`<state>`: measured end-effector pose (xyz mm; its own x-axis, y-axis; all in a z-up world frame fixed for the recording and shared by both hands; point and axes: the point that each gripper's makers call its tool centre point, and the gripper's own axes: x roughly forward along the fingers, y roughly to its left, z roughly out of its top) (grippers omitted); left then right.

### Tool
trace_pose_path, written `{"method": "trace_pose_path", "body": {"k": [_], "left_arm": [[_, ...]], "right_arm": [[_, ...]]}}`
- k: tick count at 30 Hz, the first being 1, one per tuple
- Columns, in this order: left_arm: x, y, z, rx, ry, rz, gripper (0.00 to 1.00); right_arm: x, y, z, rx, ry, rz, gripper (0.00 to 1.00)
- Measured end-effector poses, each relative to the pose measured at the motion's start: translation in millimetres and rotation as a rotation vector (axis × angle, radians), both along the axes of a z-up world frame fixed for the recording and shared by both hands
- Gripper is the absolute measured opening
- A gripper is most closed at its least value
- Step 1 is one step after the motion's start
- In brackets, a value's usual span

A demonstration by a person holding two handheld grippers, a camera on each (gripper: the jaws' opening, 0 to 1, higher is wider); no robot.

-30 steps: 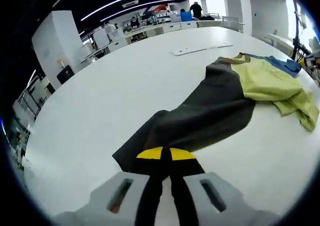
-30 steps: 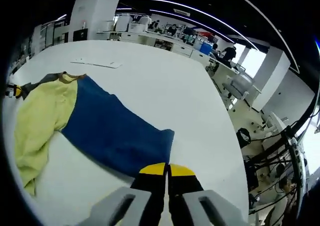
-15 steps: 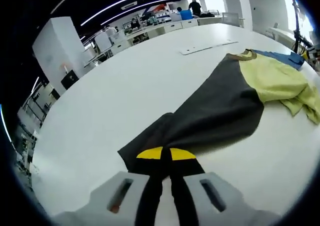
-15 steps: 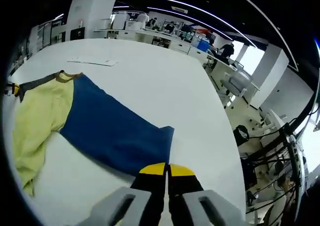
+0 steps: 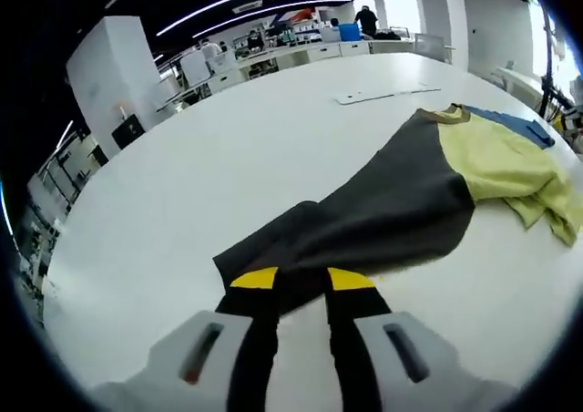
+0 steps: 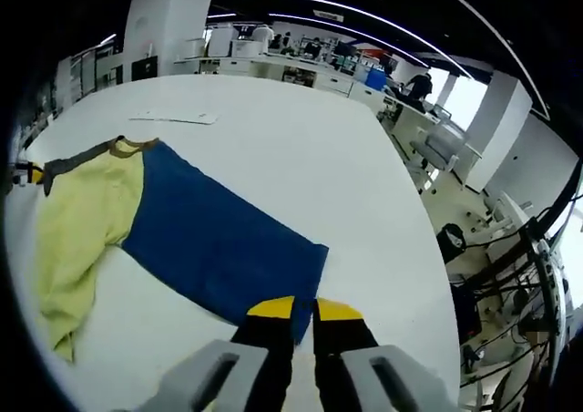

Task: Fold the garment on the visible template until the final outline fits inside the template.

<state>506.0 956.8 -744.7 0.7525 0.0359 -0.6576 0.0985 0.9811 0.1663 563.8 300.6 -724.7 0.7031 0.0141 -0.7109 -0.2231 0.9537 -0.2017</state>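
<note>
We see the garment [image 5: 428,184] spread across the white table [image 5: 209,157], a shirt with a yellow-green body between one dark grey sleeve and one blue sleeve. In the left gripper view the grey sleeve runs toward us and its cuff end lies between the parted tips of our left gripper [image 5: 301,279]; the jaws stand apart with dark cloth in the gap, and we cannot tell whether they press it at all. The blue sleeve is mostly hidden behind the yellow-green body here, just a strip at the far edge. The body's hem is bunched near the right edge, so its outline is hard to read.

In the right gripper view the blue sleeve [image 6: 219,239] lies flat, its end corner reaching our right gripper [image 6: 304,308]. Those jaws show a narrow gap, with the blue edge just at the yellow tips; whether cloth sits between them is hidden by the jaws themselves. At the far left edge a small yellow-and-black shape touches the grey sleeve's end, too small to make out.

A thin flat white sheet [image 5: 387,93] lies well beyond the collar.
</note>
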Motion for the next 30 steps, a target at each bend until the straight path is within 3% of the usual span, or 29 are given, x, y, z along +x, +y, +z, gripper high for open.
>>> {"method": "trace_pose_path", "body": {"k": [3, 7, 10, 13, 15, 20, 30], "left_arm": [[-4.7, -6.9, 5.9, -0.045, -0.032, -0.005, 0.35], [-12.2, -20.4, 16.3, -0.105, -0.076, -0.019, 0.52], [-16.1, -33.4, 28.0, -0.149, -0.130, -0.038, 0.71], [-22.4, -43.3, 36.3, -0.166, -0.152, -0.058, 0.82], [-26.9, -50.9, 40.0, -0.172, -0.155, -0.075, 0.86], [-36.9, -65.4, 50.0, -0.173, -0.175, -0.125, 0.97], [-63.5, -95.2, 63.1, -0.164, -0.169, -0.222, 0.99]], "right_arm": [[0.1, 11.0, 5.5, 0.057, -0.013, 0.015, 0.21], [-4.1, 28.6, 10.1, 0.117, -0.004, 0.043, 0.47], [-8.9, 46.5, 14.0, 0.170, -0.004, 0.077, 0.57], [-14.9, 63.5, 15.5, 0.205, 0.013, 0.116, 0.66], [-22.9, 78.0, 14.5, 0.244, 0.048, 0.140, 0.71], [-37.8, 117.2, 19.6, 0.341, 0.068, 0.250, 0.81], [-59.2, 185.8, 34.4, 0.429, 0.088, 0.453, 0.92]]}}
